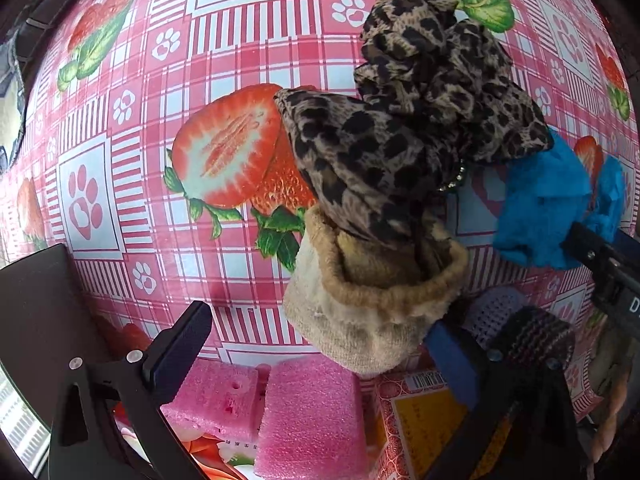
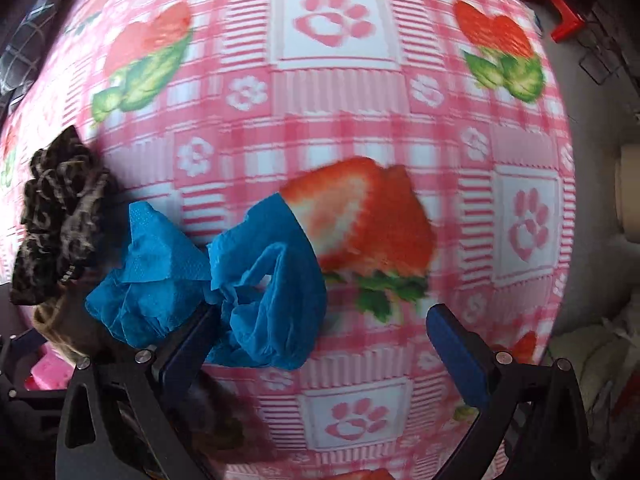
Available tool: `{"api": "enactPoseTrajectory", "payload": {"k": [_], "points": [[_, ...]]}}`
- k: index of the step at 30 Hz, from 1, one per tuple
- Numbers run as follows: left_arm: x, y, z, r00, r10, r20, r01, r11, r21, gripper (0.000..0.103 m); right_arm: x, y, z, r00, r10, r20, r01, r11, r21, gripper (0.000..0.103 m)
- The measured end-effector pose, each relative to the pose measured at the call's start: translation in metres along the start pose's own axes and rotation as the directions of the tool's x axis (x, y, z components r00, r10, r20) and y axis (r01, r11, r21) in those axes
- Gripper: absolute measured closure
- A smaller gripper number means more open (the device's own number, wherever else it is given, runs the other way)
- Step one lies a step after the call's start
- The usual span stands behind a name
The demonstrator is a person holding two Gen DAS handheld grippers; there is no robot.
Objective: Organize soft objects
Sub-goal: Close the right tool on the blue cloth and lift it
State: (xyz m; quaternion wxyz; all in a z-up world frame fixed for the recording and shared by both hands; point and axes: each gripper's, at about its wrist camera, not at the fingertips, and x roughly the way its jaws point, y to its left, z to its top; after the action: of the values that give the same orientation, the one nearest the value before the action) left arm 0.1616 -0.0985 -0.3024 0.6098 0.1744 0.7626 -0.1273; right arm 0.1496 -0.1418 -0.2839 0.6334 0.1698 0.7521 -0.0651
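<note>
A leopard-print cloth lies bunched on the strawberry tablecloth, its lower end tucked into a beige knit sock. My left gripper is open, with the sock between its fingers against the right one. A crumpled blue tissue lies right of the leopard cloth; it also shows in the left wrist view. My right gripper is open, its left finger at the tissue and its right finger apart from it. Two pink foam blocks lie below the left gripper.
A red and yellow printed packet and a dark striped knit piece lie by the left gripper's right finger. The table's right edge drops to a floor with a red stool.
</note>
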Motion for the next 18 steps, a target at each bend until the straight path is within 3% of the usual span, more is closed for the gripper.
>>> {"api": "enactPoseTrajectory", "payload": {"k": [4,8,11,18], "points": [[-0.003,-0.004,-0.004,1.000,0.001,0.006,-0.001,1.000,-0.001,0.000,0.000,-0.028,-0.011,0.999,-0.027,-0.021,0.028,0.998,0.057,0.000],[-0.005,-0.009,-0.006,1.000,0.004,0.009,-0.004,1.000,-0.001,0.000,-0.019,-0.035,-0.018,0.992,0.104,0.066,-0.110,0.990,0.090,0.000],[-0.008,-0.007,-0.007,1.000,0.003,0.008,-0.003,1.000,0.003,0.000,-0.026,-0.016,-0.012,0.986,0.140,0.093,-0.143,0.989,0.032,0.000],[-0.006,-0.007,-0.003,1.000,0.000,0.004,0.000,1.000,0.001,0.000,-0.012,0.042,0.004,0.991,0.119,0.065,-0.113,0.990,-0.079,0.000]]}}
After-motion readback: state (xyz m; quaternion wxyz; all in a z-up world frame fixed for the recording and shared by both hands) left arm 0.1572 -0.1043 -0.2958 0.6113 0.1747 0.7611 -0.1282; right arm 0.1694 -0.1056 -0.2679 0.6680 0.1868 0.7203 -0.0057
